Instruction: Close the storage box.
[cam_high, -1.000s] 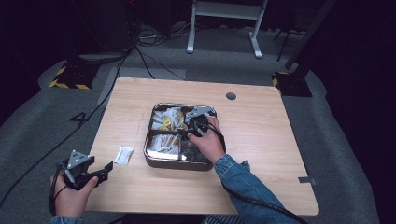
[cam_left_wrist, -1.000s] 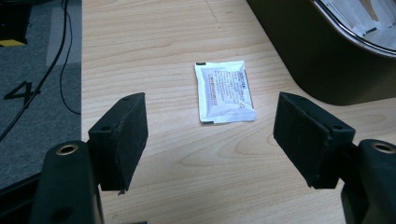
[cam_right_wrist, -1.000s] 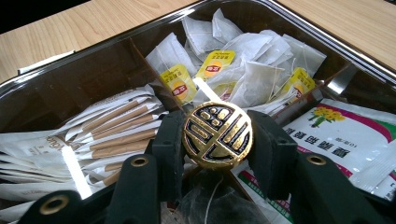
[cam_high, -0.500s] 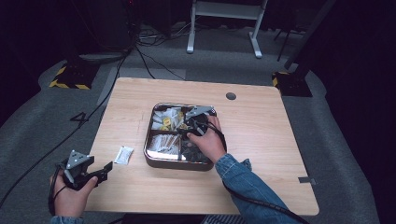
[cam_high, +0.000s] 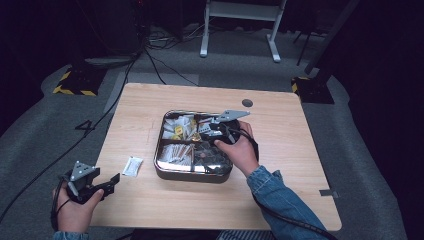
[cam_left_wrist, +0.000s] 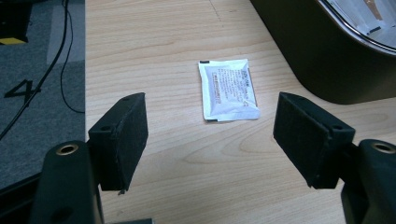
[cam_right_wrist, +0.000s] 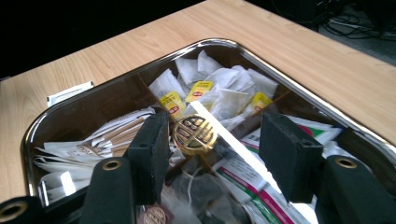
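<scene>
A steel compartment tray (cam_high: 192, 174) sits mid-table, holding white tea bags with yellow tags (cam_right_wrist: 201, 88), paper sachets and red-green packets. My right gripper (cam_high: 202, 132) hovers over it, held by a hand in a denim sleeve. Its jaws have just been opening and stand apart around a round gold emblem (cam_right_wrist: 194, 134) without pressing on it; my right gripper (cam_right_wrist: 217, 133) is open. A white sachet (cam_high: 132, 166) lies on the table left of the tray. My left gripper (cam_high: 112, 182) is near the front left corner, open, with the sachet (cam_left_wrist: 229, 89) lying ahead of its jaws (cam_left_wrist: 210, 135).
The tray's dark wall (cam_left_wrist: 317, 60) rises just right of the sachet. A round hole (cam_high: 247, 103) sits in the tabletop behind the tray. Cables (cam_high: 150, 55) run over the grey floor to the left, and a white stand (cam_high: 240, 30) is at the back.
My right gripper has lifted slightly and shifted right over the tray, and its jaws have parted. The left gripper and the sachet have stayed where they were.
</scene>
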